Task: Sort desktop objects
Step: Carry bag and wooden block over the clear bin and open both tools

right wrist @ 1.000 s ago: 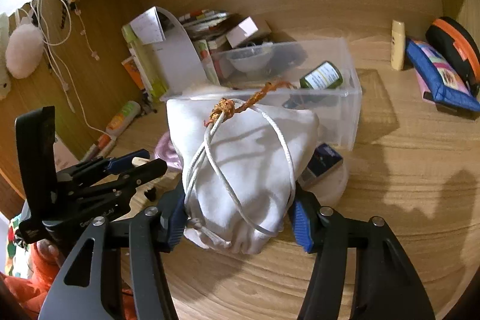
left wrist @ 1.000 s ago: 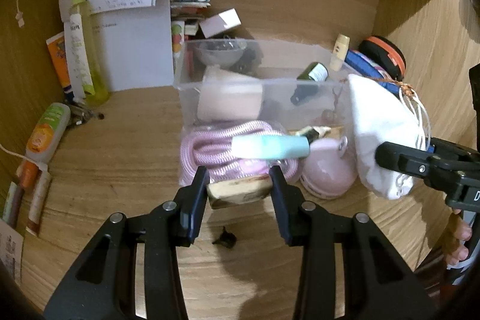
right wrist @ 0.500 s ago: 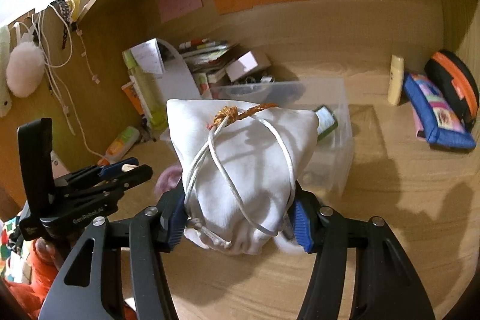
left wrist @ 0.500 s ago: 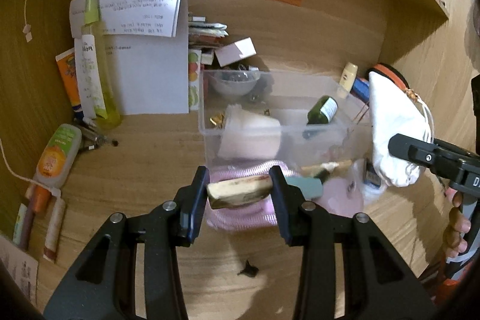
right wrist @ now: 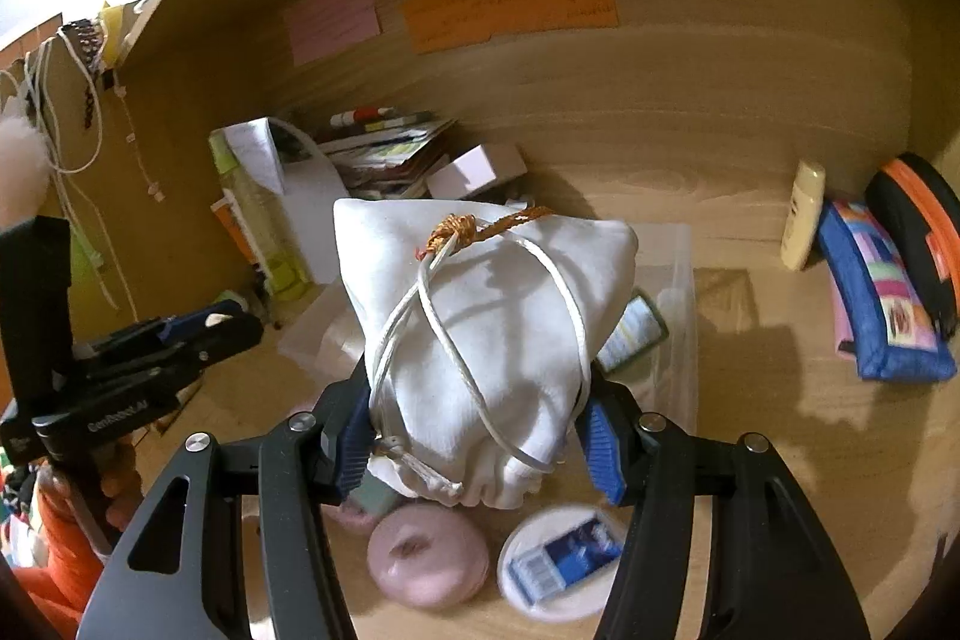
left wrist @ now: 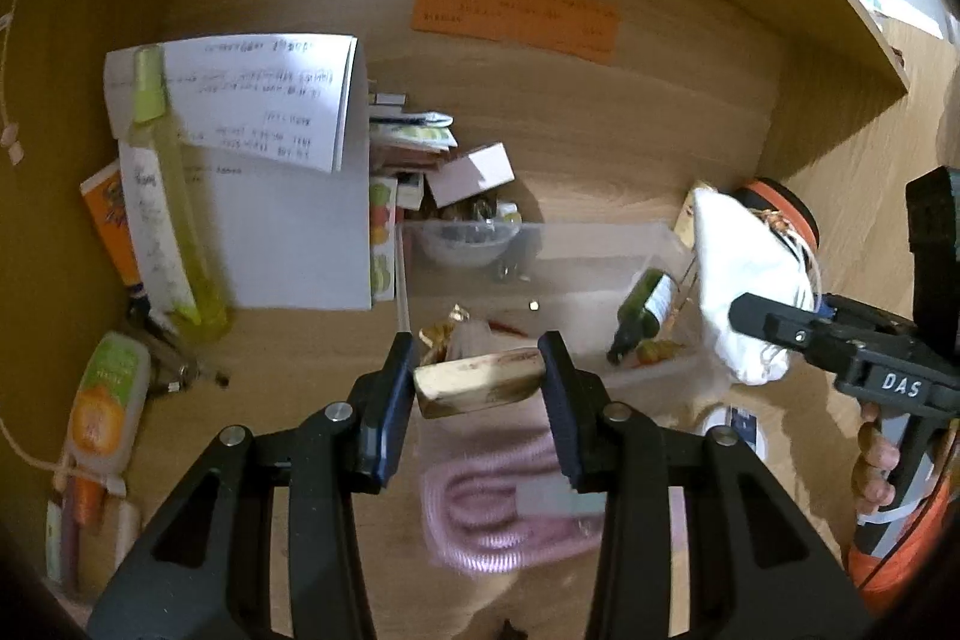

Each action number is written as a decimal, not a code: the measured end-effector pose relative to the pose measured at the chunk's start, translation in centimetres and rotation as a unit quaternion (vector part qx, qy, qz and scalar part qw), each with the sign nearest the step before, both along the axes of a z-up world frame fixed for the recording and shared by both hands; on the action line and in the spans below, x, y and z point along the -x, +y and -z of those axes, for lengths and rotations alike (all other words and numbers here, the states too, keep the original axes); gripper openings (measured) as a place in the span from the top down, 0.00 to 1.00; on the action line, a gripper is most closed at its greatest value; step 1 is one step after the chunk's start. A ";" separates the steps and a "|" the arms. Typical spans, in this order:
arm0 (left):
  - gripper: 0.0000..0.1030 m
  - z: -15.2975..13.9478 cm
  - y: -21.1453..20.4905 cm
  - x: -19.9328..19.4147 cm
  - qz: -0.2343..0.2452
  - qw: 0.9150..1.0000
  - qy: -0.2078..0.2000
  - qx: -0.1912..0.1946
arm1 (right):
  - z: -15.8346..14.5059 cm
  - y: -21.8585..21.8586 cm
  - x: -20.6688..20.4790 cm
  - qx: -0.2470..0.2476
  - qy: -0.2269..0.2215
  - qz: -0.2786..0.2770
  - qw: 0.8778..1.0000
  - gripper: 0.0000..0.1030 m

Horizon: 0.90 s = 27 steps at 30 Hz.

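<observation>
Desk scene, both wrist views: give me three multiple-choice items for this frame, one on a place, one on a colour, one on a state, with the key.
1. Where does the dark green bottle lie?
A. inside the clear plastic box
B. on the shelf above
C. on the pink coiled cable

2. What colour is the largest note on the back wall?
A. blue
B. orange
C. grey

3. What is the right gripper doing?
A. standing open and empty
B. shut on a white drawstring bag
C. shut on a pen

Key: 1 A, the bottle leans in the box's right corner. 2 B, the orange note is wider than the pink and green ones. 3 B, the blue pads press the bag's sides. The left gripper holds a wooden block.
</observation>
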<state>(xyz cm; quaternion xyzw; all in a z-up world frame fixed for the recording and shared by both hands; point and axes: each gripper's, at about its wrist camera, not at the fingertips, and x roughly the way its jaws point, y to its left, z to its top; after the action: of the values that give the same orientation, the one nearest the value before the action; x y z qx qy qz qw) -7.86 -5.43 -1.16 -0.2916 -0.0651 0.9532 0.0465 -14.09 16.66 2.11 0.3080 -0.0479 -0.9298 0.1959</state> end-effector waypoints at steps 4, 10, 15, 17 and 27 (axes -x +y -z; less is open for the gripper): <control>0.61 -0.1 -0.5 1.8 0.005 1.000 -0.008 -0.018 | -0.1 -0.8 1.7 -0.007 -0.004 0.001 1.000 0.47; 0.61 0.2 -0.9 4.6 0.009 0.999 -0.025 -0.028 | 0.3 -2.2 4.7 -0.018 -0.023 -0.002 1.000 0.47; 0.61 0.7 -0.6 6.9 0.015 0.999 -0.045 -0.023 | 1.2 -2.9 6.4 -0.025 -0.040 -0.006 0.999 0.47; 0.61 0.9 -0.3 7.7 0.015 0.998 -0.051 -0.016 | 1.9 -3.1 6.9 -0.030 -0.046 -0.003 0.998 0.47; 0.61 3.3 1.0 10.4 0.021 0.996 -0.084 -0.003 | 4.9 -3.5 8.0 -0.061 -0.085 0.000 0.995 0.46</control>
<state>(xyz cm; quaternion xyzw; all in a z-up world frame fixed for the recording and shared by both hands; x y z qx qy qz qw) -18.30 -4.40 -4.44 -0.3722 -0.0651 0.9238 0.0621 -22.14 13.15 -2.80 0.3972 -0.0076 -0.9015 0.1719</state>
